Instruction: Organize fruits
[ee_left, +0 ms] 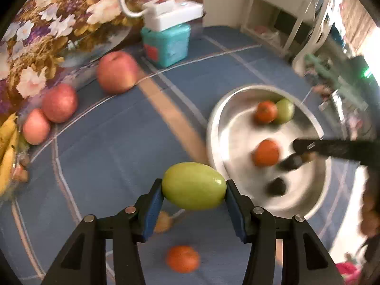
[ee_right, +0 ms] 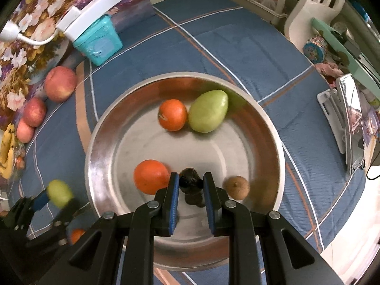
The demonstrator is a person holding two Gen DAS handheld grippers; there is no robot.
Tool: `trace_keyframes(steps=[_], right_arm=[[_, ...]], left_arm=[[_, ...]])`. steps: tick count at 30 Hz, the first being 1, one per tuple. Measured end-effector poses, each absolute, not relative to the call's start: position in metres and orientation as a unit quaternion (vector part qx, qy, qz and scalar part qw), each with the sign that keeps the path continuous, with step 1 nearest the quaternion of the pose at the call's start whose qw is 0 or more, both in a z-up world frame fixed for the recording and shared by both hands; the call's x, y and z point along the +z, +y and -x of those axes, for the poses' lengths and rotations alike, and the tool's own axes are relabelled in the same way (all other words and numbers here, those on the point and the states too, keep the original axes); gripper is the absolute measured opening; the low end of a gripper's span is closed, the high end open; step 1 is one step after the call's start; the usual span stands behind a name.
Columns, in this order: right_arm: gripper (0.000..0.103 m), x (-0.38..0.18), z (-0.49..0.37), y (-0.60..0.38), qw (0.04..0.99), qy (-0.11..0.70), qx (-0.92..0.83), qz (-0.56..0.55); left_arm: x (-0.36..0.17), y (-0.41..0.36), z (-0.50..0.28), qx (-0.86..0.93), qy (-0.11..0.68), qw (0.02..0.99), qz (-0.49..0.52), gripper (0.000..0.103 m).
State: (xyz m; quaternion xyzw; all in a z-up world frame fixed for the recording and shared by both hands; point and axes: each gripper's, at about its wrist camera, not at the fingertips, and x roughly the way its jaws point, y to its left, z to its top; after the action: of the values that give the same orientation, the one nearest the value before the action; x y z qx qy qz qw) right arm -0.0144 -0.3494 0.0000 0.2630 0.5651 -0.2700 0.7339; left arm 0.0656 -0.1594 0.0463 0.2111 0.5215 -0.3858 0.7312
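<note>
My left gripper (ee_left: 193, 191) is shut on a green oval fruit (ee_left: 193, 186), held clear above the blue checked cloth, left of the metal bowl (ee_left: 213, 118). The right wrist view shows that gripper (ee_right: 53, 198) and its fruit (ee_right: 59, 192) at the lower left. My right gripper (ee_right: 191, 184) is shut on a small dark fruit (ee_right: 188, 178) low over the bowl's (ee_right: 99, 128) near side. In the bowl lie two orange fruits (ee_right: 172, 114) (ee_right: 150, 177), another green fruit (ee_right: 209, 111) and a small brown fruit (ee_right: 237, 187).
An orange fruit (ee_left: 182, 258) and a small brown fruit (ee_left: 163, 220) lie on the cloth beneath the left gripper. Three red apples (ee_left: 117, 71) (ee_left: 60, 102) (ee_left: 35, 129) and bananas (ee_left: 7, 152) line the left side. A teal box (ee_left: 166, 42) stands behind, with clutter along the right edge.
</note>
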Motion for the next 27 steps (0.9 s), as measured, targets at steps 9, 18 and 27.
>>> trace_keyframes(steps=[9, 18, 27], right_arm=[[0.022, -0.001, 0.026, -0.367, 0.726, 0.558, -0.278, -0.289], [0.039, 0.004, 0.032, -0.374, 0.731, 0.547, -0.267, -0.307], [0.040, 0.013, 0.019, -0.338, 0.750, 0.548, -0.247, -0.276]], left_arm=[[0.060, -0.202, -0.052, -0.416, 0.550, 0.719, -0.088, 0.066], [0.062, -0.136, -0.064, -0.276, 0.567, 0.776, -0.029, 0.075], [0.050, -0.024, -0.069, -0.078, 0.576, 0.812, 0.051, 0.103]])
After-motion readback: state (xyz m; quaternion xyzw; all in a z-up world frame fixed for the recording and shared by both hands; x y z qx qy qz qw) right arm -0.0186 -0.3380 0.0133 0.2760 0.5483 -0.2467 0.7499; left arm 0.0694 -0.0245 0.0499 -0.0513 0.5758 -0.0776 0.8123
